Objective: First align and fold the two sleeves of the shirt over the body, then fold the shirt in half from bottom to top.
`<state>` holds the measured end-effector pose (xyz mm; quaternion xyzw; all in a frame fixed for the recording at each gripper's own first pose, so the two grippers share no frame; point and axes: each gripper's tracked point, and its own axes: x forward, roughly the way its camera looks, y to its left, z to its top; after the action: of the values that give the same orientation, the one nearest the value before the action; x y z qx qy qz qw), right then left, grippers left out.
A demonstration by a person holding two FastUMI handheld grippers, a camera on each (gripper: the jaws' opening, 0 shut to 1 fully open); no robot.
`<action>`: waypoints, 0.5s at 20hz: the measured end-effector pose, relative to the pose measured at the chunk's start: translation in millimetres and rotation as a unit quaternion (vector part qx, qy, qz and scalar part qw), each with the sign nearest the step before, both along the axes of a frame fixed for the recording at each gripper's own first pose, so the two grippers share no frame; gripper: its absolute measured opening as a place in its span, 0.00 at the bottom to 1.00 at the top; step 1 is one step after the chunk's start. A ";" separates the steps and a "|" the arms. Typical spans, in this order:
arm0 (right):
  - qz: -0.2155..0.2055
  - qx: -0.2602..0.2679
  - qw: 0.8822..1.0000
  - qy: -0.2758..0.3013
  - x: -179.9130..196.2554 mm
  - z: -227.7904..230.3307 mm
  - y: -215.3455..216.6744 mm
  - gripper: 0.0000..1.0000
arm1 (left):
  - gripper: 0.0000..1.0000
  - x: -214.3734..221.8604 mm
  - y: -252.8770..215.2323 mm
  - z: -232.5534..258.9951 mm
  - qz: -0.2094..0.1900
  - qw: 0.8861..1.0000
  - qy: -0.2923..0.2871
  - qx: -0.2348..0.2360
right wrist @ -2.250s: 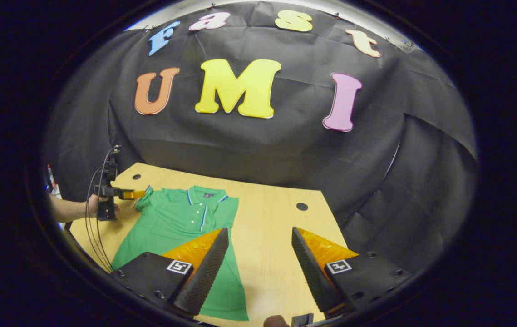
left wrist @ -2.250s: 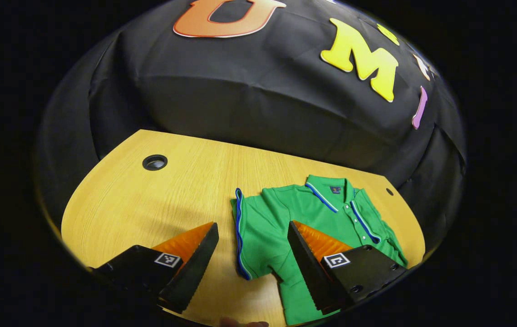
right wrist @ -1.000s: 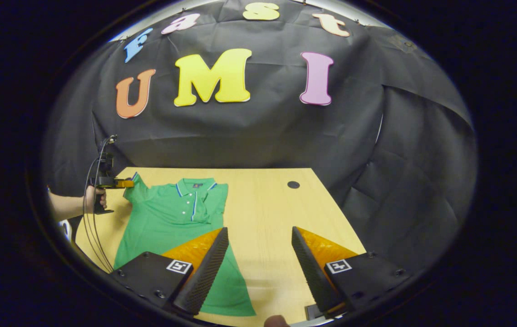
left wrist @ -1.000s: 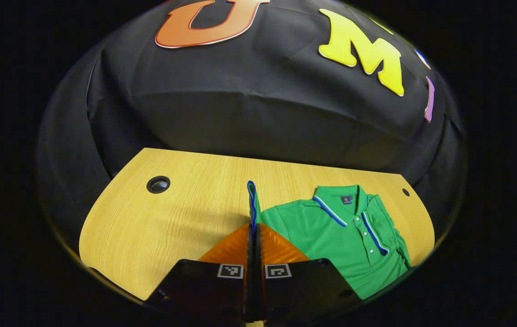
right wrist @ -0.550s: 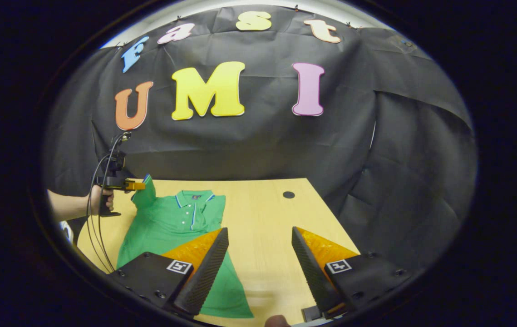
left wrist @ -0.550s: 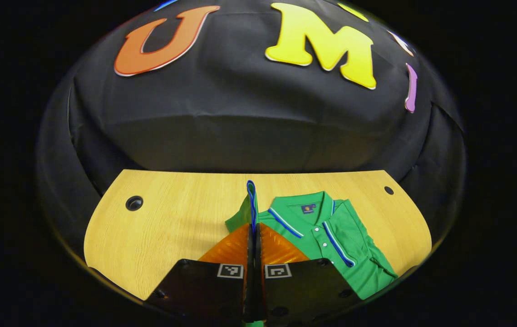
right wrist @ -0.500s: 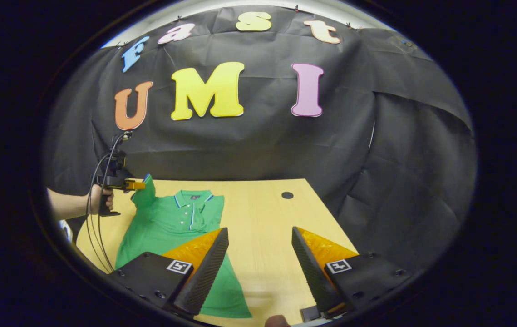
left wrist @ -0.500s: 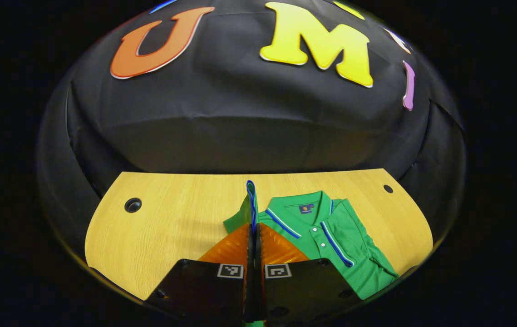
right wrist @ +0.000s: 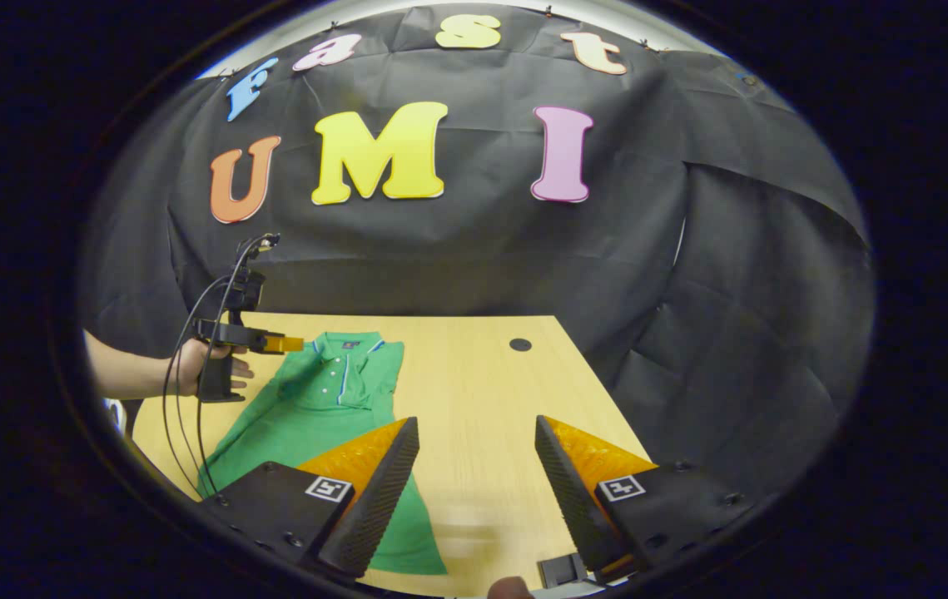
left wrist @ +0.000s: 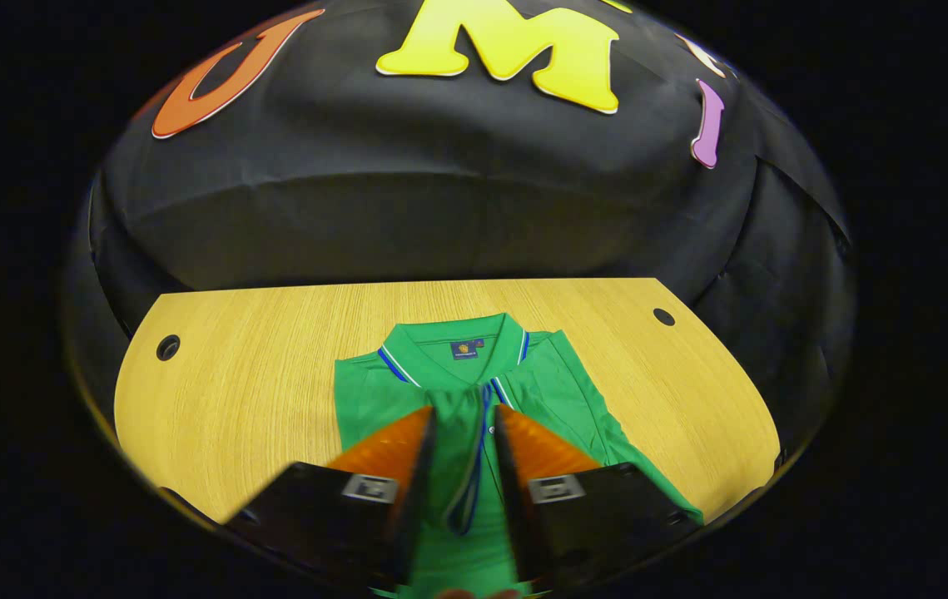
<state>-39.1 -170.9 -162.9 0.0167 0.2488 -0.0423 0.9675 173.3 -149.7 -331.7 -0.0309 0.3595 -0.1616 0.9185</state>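
In the left gripper view, far left, I see a round cable hole [left wrist: 166, 347] in the wooden surface [left wrist: 257, 366]. Toward the middle the green shirt [left wrist: 374, 391] lies flat with its collar [left wrist: 453, 345] toward the booth wall. My left claw [left wrist: 461, 462] hangs over the shirt's chest, its jaws parted by a narrow gap; the blue-trimmed sleeve edge [left wrist: 474, 474] lies in that gap, and I cannot tell whether either finger touches it. Right of the claw the shirt's other sleeve [left wrist: 586, 399] lies folded over the body, and a second hole [left wrist: 663, 317] sits near the surface's far right corner.

In the right gripper view, at the left, a hand [right wrist: 199, 366] holds the left claw [right wrist: 284, 344] above the shirt [right wrist: 307, 416], near its collar. My right claw [right wrist: 474, 491] hovers with its jaws wide apart and nothing between them; its left finger [right wrist: 374, 491] overlaps the shirt's lower hem, and its right finger [right wrist: 582, 491] is over bare surface [right wrist: 474, 399].
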 end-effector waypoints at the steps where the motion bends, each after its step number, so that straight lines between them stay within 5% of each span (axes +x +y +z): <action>1: 0.010 -0.003 1.000 0.001 4.1 -1.4 7.5 0.90 | 1.00 -5.8 6.1 9.0 0.014 1.000 -0.014 0.010; 10: 0.094 -0.001 0.996 -0.007 38.3 1.1 57.9 0.92 | 1.00 -108.1 74.2 77.9 0.060 0.997 -0.046 -0.003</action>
<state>-0.8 -112.9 -161.8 -0.0071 0.2422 0.0490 0.9690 65.2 -75.6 -253.8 -0.0475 0.3138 -0.1087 0.9420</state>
